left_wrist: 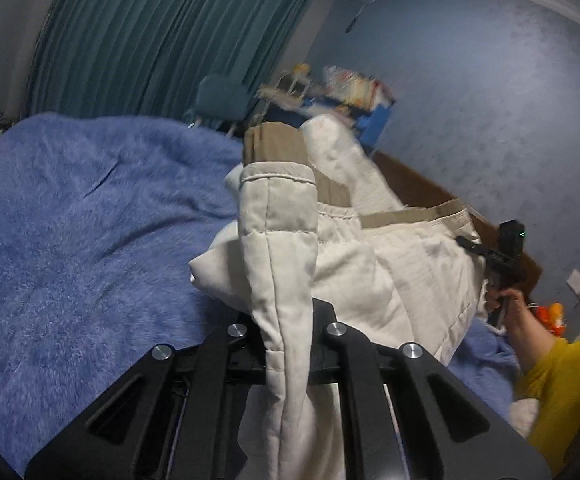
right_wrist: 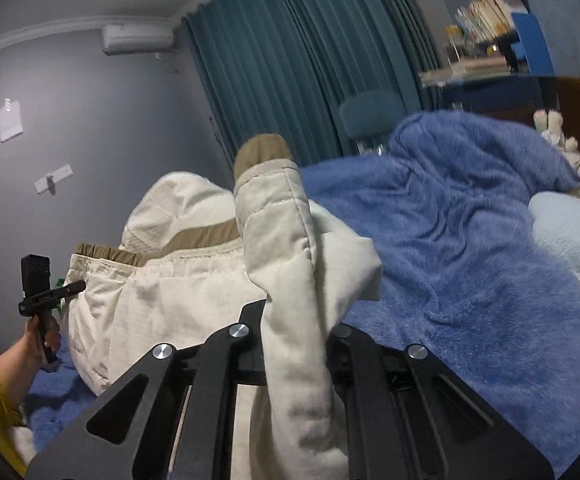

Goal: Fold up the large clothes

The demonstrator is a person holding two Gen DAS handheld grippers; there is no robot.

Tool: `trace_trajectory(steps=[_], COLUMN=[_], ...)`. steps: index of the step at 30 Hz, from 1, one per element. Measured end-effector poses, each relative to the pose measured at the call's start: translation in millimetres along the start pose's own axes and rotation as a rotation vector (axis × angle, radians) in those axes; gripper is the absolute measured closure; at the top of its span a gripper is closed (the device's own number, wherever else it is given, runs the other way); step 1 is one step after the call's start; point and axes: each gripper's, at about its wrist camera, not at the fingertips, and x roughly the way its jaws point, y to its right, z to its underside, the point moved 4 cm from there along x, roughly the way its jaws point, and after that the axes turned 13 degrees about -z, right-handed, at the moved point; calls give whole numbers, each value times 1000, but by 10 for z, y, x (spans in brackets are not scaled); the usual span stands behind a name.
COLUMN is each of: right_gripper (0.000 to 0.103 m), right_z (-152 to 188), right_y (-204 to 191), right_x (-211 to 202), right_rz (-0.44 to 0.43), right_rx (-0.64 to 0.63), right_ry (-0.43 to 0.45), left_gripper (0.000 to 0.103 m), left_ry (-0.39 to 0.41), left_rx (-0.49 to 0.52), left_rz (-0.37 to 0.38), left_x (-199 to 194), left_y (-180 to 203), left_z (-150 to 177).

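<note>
- The cream quilted jacket [left_wrist: 354, 264] hangs lifted above the blue fleece blanket [left_wrist: 82, 216], filling the middle of both wrist views.
- In the left wrist view the left gripper [left_wrist: 286, 320] is clamped tight on one cream sleeve [left_wrist: 278, 240]; the padded fabric fills the space between its black fingers, rises up the frame from the grip and also hangs down past it to the bottom edge.
- That sleeve's long axis runs nearly straight up the picture, its stitched cuff end at the top, just above centre, with a tan ribbed cuff [left_wrist: 270, 144] standing behind and above it.
- In the right wrist view the right gripper [right_wrist: 294, 324] is likewise closed hard on the other sleeve [right_wrist: 282, 240], which stands up the middle of the frame, cuff uppermost, topped by a tan knit cuff [right_wrist: 264, 152].
- The body of the jacket trails from each sleeve toward the other gripper: to the right in the left view, to the left in the right view, so the garment's long axis lies across the frame between the two grips.
- A tan band [right_wrist: 194, 240] crosses the cream cloth in the left half of the right view.
- The person's right hand [left_wrist: 506, 300] shows at the right edge of the left view above a yellow sleeve [left_wrist: 562, 384]; the left hand [right_wrist: 44, 332] shows at the lower left of the right view.
- Teal curtains [right_wrist: 298, 60] hang behind the bed, upper centre.
</note>
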Motion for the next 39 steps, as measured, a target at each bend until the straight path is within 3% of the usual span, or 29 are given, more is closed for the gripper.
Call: trace_trajectory(steps=[3, 6, 12, 15, 18, 19, 20, 21, 22, 23, 24, 29, 32, 36, 39], right_gripper=[93, 93, 93, 89, 81, 77, 65, 46, 38, 31, 26, 14, 12, 7, 7], right_z=[16, 216, 982, 1180, 1328, 1350, 1357, 1362, 1340, 1325, 1297, 1319, 1472, 1760, 2007], right_y=[-139, -95, 435, 811, 976, 961, 932, 879, 789, 686, 556, -190, -658, -1184, -1446], right_x=[-252, -318, 108, 292, 428, 443, 419, 373, 296, 236, 158, -217, -311, -337, -189], right_rz=[-3, 8, 71, 72, 118, 144, 166, 202, 254, 288, 331, 434, 451, 448, 460], right_rx=[15, 63, 230, 347, 393, 386, 389, 393, 369, 329, 283, 137, 73, 51, 37], right_ry=[-8, -57, -235, -242, -274, -289, -296, -310, -323, -328, -340, -389, -439, -478, -477], left_gripper=[98, 98, 97, 95, 82, 72, 57, 49, 31, 23, 21, 9, 8, 8, 8], left_ry=[6, -49, -240, -293, -331, -352, -370, -381, -374, -351, -320, -266, -276, -304, -308], left_rx=[20, 12, -49, -103, -121, -111, -105, -93, -62, -41, -32, -40, -10, 0, -2], left_rz=[25, 19, -65, -92, -144, -178, -218, -260, -315, -352, -369, -426, -482, -536, -570], left_x=[-299, -348, 183, 459, 639, 669, 661, 623, 507, 377, 199, -524, -856, -1056, -949], left_y=[101, 95, -192, -438, -560, -563, -559, -543, -501, -448, -376, 136, 545, 1100, 1373], left_z=[5, 196, 811, 955, 1055, 1088, 1114, 1129, 1122, 1093, 1059, 997, 1148, 1501, 1726])
